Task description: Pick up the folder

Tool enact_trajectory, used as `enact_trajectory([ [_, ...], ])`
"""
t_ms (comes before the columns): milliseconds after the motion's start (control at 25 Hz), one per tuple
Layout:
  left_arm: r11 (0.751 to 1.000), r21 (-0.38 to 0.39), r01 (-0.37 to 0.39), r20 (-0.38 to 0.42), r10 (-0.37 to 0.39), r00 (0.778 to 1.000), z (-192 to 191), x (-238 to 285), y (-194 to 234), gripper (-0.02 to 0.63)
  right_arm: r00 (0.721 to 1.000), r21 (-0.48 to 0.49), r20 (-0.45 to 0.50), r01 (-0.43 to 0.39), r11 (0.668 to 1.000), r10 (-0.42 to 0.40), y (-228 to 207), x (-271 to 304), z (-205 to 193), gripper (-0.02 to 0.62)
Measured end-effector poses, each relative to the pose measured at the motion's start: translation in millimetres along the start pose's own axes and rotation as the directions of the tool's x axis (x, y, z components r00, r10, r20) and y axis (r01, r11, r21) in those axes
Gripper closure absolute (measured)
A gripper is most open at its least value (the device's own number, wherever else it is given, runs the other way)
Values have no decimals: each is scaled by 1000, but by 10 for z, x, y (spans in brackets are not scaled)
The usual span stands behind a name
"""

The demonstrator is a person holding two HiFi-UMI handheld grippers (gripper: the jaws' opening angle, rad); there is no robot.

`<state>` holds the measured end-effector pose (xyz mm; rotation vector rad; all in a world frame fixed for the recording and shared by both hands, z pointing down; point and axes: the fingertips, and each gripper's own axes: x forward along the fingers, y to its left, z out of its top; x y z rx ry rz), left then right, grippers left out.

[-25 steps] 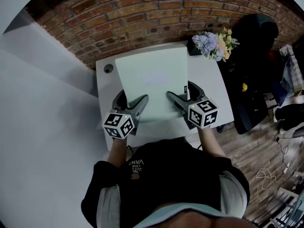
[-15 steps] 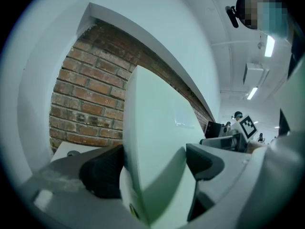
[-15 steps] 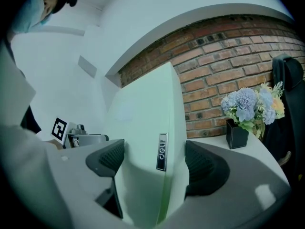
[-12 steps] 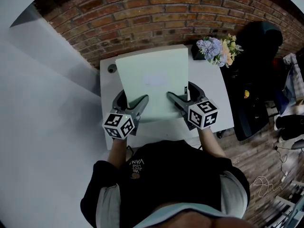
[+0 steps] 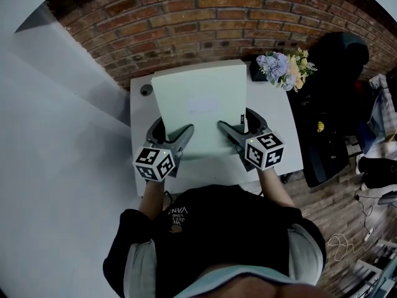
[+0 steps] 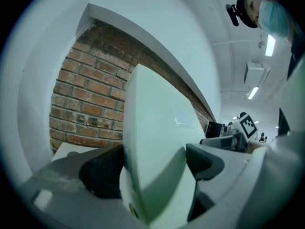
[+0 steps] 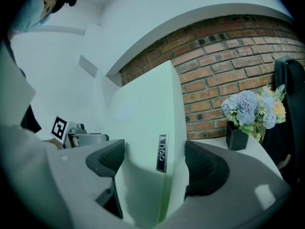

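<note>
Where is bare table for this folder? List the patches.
Free: right side of the table, between the folder and the right edge, nearer than the flowers; a narrow left strip beside the round fitting. The middle lies hidden beneath the folder, clamped by left gripper and right gripper.

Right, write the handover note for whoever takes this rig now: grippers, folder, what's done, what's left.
Left gripper: shut on the folder at its near left edge.
Right gripper: shut on the folder's near right edge.
Folder: pale green, closed, held by both grippers over the white table. It looks raised off the tabletop, but I can't confirm the far edge is clear.
Flower vase: at the table's far right corner, apart from the folder.
Done: both grasps made.
Left: probably lift the folder fully clear, moving both grippers together.
</note>
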<state>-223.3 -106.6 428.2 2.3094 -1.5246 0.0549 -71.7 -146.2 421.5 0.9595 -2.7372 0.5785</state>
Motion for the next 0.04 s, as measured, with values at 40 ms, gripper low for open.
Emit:
enact_trajectory([
  [40, 1000, 1, 0, -1, 0, 1000, 5, 0, -3, 193, 1000, 1, 1, 0, 1000, 0, 0, -3, 2, 206],
])
